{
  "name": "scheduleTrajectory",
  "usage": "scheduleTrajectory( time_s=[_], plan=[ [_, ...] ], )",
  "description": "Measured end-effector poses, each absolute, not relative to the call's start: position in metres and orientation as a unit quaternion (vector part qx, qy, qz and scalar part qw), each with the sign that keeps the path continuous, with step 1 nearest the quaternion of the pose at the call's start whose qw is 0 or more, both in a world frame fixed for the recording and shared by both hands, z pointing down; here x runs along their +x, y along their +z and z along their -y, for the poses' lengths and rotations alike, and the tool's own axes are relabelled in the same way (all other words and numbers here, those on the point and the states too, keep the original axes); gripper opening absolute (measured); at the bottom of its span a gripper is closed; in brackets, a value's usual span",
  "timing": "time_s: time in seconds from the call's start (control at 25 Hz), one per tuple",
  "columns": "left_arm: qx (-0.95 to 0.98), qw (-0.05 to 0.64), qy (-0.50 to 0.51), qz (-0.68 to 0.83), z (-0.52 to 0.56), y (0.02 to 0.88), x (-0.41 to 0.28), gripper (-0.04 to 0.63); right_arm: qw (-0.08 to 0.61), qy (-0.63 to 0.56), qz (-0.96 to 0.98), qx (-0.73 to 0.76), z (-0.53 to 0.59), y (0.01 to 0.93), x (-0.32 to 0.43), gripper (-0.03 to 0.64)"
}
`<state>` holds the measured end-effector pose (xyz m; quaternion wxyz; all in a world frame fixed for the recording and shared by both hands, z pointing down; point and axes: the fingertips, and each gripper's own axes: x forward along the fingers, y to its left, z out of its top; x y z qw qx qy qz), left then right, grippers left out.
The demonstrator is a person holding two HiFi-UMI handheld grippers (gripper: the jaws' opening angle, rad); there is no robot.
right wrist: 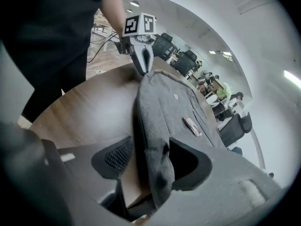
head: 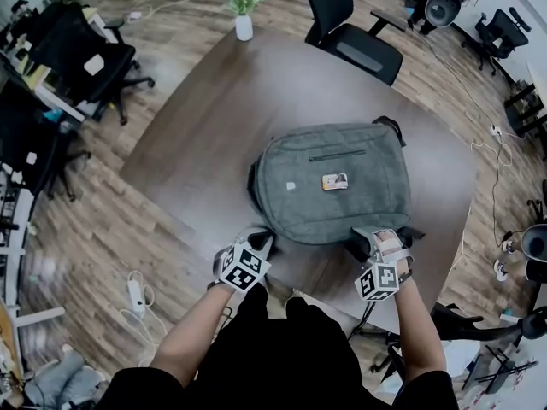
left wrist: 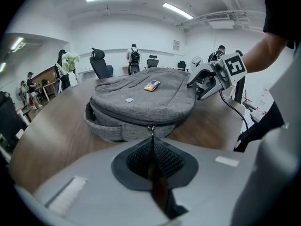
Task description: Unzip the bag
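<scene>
Backpack: a grey backpack is lying flat on the brown table, close to the table edge nearest the person.
Zipper: it is running round the near end of the backpack and is looking closed; the zipper pull is hanging at the middle of that end.
Left gripper: the left gripper is sitting at the near left corner of the backpack, with its jaws squeezed together on the zipper pull.
Right gripper: the right gripper is sitting at the near right corner of the backpack. Its jaws are standing apart with a fold of the grey cloth between them, and one pad is not touching the cloth.
Label: a small colourful label is lying on top of the backpack.
Vase: a white vase with white flowers is standing at the far corner of the table.
Chair: a black office chair is standing by the far edge.
</scene>
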<state>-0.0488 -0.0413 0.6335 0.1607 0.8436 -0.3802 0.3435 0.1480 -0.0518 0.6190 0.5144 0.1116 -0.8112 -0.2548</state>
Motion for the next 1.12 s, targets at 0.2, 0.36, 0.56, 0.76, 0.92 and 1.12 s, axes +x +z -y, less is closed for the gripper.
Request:
scheduleTrajectory(
  time_s=[0.2,0.36,0.56,0.76,0.92,1.12],
  plan=[
    [0.842,0.166,0.347,0.378,0.040,0.636,-0.049,0.028,0.504,-0.279,0.815,0.061,0.035,0.628,0.113,0.261],
    [0.845,0.170,0.346,0.370,0.040,0.635,-0.048,0.027,0.513,-0.258,0.814,0.088,0.047,0.634,0.106,0.139],
    [0.842,0.147,0.341,0.390,0.042,0.631,-0.047,0.026,0.510,-0.213,0.826,0.111,0.053,0.635,0.102,0.100],
    [0.827,0.126,0.352,0.421,0.037,0.629,-0.053,0.028,0.502,-0.169,0.837,0.138,0.055,0.634,0.097,0.091],
    [0.829,0.115,0.357,0.414,0.034,0.629,-0.050,0.028,0.497,-0.153,0.840,0.153,0.056,0.633,0.090,0.091],
    [0.837,0.126,0.352,0.399,0.027,0.632,-0.033,0.028,0.492,-0.150,0.842,0.164,0.058,0.632,0.076,0.089]
  ],
)
